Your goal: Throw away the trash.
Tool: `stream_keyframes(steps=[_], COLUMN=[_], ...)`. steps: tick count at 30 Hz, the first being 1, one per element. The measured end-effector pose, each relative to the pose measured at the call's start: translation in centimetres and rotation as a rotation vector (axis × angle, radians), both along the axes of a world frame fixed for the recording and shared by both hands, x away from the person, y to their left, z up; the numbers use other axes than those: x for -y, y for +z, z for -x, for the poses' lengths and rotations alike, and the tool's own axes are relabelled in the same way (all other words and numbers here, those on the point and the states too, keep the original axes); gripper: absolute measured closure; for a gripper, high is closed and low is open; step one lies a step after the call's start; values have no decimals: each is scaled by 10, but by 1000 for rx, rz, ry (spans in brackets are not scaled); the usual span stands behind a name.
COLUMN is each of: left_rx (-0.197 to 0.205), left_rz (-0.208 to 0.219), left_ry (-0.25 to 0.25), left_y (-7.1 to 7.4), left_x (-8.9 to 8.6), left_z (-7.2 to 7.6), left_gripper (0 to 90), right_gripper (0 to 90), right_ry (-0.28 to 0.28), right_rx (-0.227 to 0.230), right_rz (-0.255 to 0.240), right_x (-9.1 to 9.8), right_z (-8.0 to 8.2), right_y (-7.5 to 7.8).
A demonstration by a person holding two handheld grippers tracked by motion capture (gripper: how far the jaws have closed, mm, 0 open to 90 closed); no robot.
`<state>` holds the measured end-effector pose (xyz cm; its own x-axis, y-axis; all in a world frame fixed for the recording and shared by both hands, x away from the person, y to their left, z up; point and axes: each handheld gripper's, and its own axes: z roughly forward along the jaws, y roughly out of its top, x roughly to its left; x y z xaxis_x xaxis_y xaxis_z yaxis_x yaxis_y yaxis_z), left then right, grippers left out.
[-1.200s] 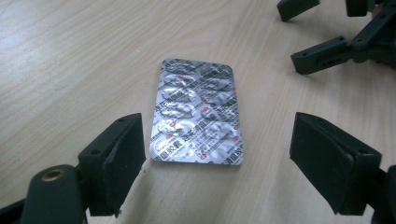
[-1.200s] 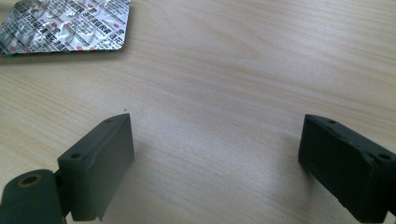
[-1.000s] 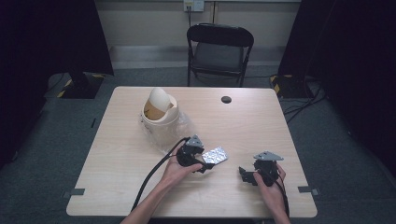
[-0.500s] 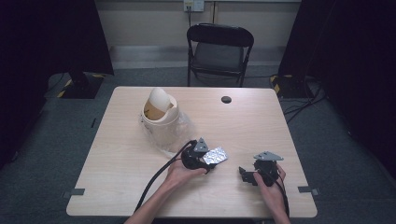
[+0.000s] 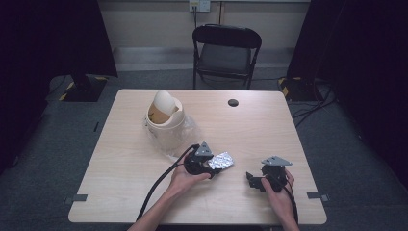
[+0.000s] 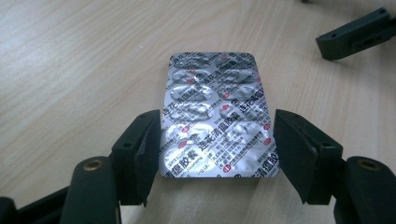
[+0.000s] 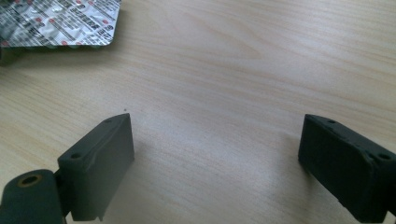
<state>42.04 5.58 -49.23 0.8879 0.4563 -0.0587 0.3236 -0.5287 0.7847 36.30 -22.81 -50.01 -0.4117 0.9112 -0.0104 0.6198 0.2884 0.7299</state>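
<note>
silver blister pack [image 6: 215, 116] flat on the wooden table [image 5: 144, 187], near-centre, foil side up with red and black print. near end sits between the pads of the left gripper [image 6: 215, 149]; jaws just been closing, now pressed onto its two long edges, pinching it across the width. seen from above as a small silver tab [image 5: 221, 161] sticking out to the right of the left gripper [image 5: 211, 166].

handling, as a judgement: very light, thin, semi-stiff; likely to bow or pop out if squeezed hard edge to edge. foil slick, pills inside crushable. better hold probably by the flat rim at a short end, top and bottom, not across the pockets. lift slowly, keep level.

right gripper [image 7: 215, 158] spread wide over bare wood, nothing between the jaws, pack corner [image 7: 60, 23] at far left of its view. from above, right gripper [image 5: 255, 180] rests near-right, apart from the pack.

farther out: cream swing-lid bin [image 5: 165, 122] on clear plastic [image 5: 190, 130], far-left of the pack. small black disc [image 5: 233, 102] near far edge. black folding chair [image 5: 226, 53] beyond the table.
</note>
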Motion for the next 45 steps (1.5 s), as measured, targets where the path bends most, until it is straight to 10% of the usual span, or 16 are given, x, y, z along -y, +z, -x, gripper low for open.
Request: stream_keyframes(steps=[45], left_rx=[68], left_rz=[174], left_ry=[52], left_y=[67], left_x=[-77], left_z=[23], left_gripper=[341], right_gripper=[95], right_ry=[0], right_rx=[0], right_rz=[0], right_x=[0], right_z=[0], right_y=[0])
